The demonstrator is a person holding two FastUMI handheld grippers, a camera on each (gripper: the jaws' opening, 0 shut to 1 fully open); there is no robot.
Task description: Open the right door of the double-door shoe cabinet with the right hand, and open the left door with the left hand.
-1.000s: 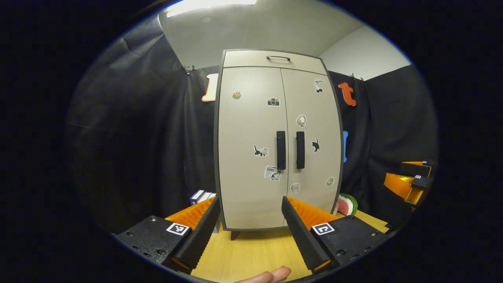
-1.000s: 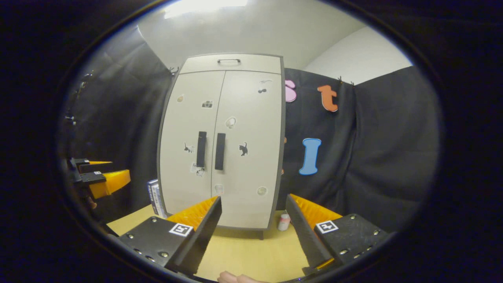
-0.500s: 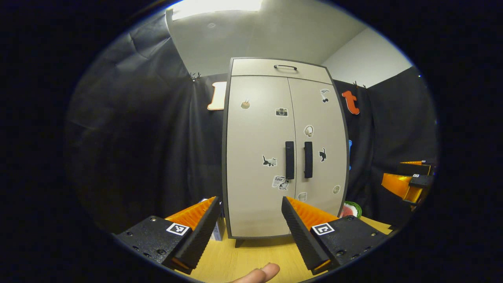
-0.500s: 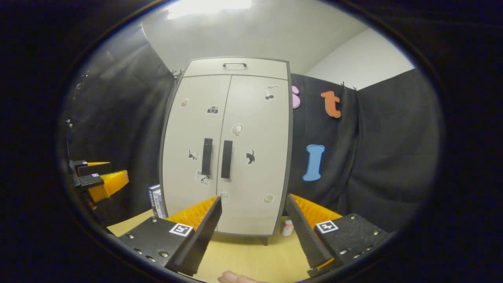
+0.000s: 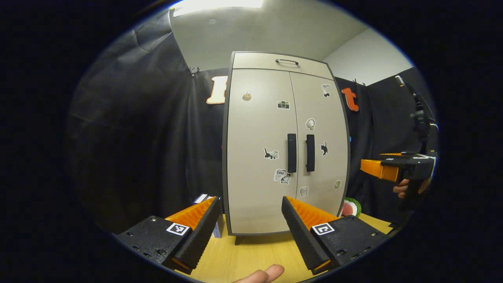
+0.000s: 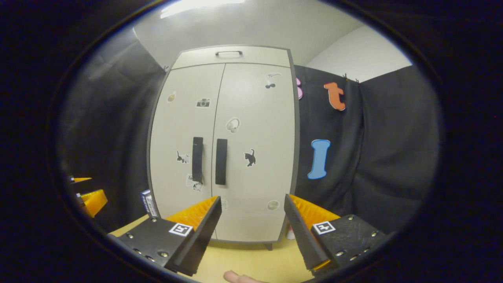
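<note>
Tall beige double-door shoe cabinet (image 5: 285,149) stands upright on the pale wooden table (image 5: 251,259), both doors shut. Small stickers dot the door fronts. Left door (image 5: 259,149) and right door (image 5: 320,145) meet at a centre seam; two black vertical bar handles flank it, left handle (image 5: 291,153) and right handle (image 5: 310,153), just beside each other. A narrow top panel carries a thin dark pull handle (image 5: 287,61).

Left gripper view: left gripper (image 5: 250,226) sits low over the table, fingers spread wide, nothing between them, well apart from the cabinet. A fingertip (image 5: 267,274) shows at the bottom edge. Far right, the right gripper (image 5: 377,169) is seen from the side, held by a hand (image 5: 401,189), at about handle height and apart from the cabinet. A watermelon-slice toy (image 5: 348,206) lies by the cabinet's right foot; a blue-and-white box (image 5: 204,198) stands at its left side.

Right gripper view: right gripper (image 6: 253,224) is spread open and empty, pointing at the lower part of the right door (image 6: 255,153), not touching. Handles (image 6: 197,159) (image 6: 221,161) sit above the fingers. The left gripper (image 6: 88,196) peeks in at the far left edge. The box (image 6: 146,202) shows here too, and a small white-and-pink item at the cabinet's right foot, mostly hidden.
</note>
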